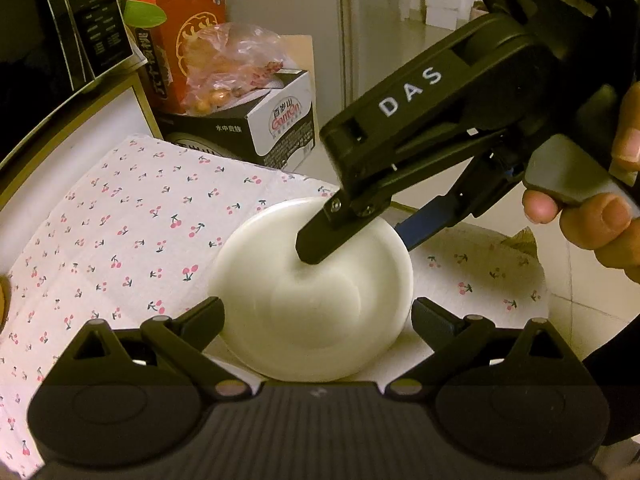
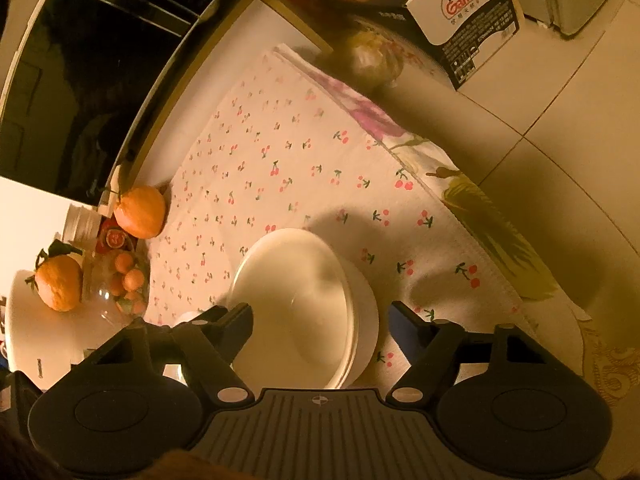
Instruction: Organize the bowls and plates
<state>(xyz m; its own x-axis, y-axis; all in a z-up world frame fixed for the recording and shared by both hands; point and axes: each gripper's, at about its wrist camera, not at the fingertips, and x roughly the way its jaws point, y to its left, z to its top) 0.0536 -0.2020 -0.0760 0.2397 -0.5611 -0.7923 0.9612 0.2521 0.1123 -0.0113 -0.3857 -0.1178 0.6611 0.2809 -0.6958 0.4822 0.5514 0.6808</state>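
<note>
A small stack of white plates [image 1: 280,300] lies on a cherry-print cloth [image 1: 120,220]. In the left wrist view my left gripper [image 1: 318,314] stands wide open, one finger [image 1: 208,316] at each side of the stack, and no contact shows. My right gripper [image 1: 360,244] comes in from the upper right in a person's hand [image 1: 600,224]. Its black finger [image 1: 320,240] hangs over the top plate's inside, and its blue-padded finger [image 1: 424,228] sits beyond the far rim. From the right wrist view the right gripper [image 2: 320,320] is open astride the rim of the plates [image 2: 304,304], with a gap at each pad.
A black microwave [image 2: 80,80] stands along the cloth's [image 2: 280,160] left side. Two oranges [image 2: 140,212] and a glass bowl of small fruit [image 2: 124,280] sit beside it. A Ganten box [image 1: 280,120] and a plastic bag of food [image 1: 232,68] stand behind. Tiled floor [image 2: 560,120] lies beyond the table's right edge.
</note>
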